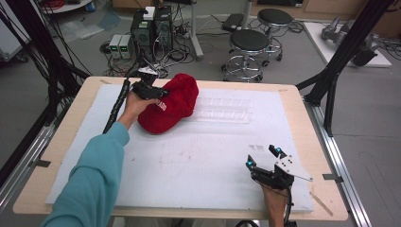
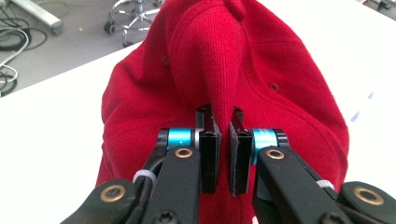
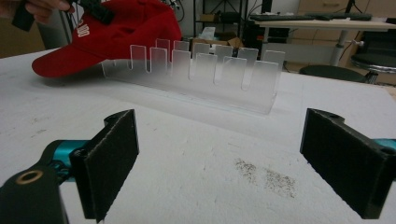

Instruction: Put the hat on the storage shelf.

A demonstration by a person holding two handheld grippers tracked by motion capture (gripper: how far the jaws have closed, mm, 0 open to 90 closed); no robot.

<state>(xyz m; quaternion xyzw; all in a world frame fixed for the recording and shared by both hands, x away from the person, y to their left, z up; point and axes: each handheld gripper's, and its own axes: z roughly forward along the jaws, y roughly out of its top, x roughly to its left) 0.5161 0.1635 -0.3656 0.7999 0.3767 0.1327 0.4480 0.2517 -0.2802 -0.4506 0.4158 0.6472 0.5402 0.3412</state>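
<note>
Red cap sits on the white mat at the far-left part of the tabletop, crown toward the back, white lettering on the side facing the person. Left gripper is on the cap's near-left side, held by a hand in a teal sleeve. In the left gripper view the left gripper has its fingers nearly together, pinching a raised fold of the red cap fabric between the pads; only a thin gap with cloth in it. Fold stands up as a ridge running away from the fingers.

Right gripper rests low at the near-right of the mat, well apart from the cap, fingers spread wide with nothing between them. Right gripper view: right gripper pads far apart, bare mat between, some dark specks on the mat just ahead. Beyond it a clear acrylic slotted rack stands upright on the mat, and the cap lies behind its left end, brim just beside the rack; touching or not, cannot tell. In the high view the rack lies just right of the cap.

Stools and computer boxes on the floor behind the tabletop.
</note>
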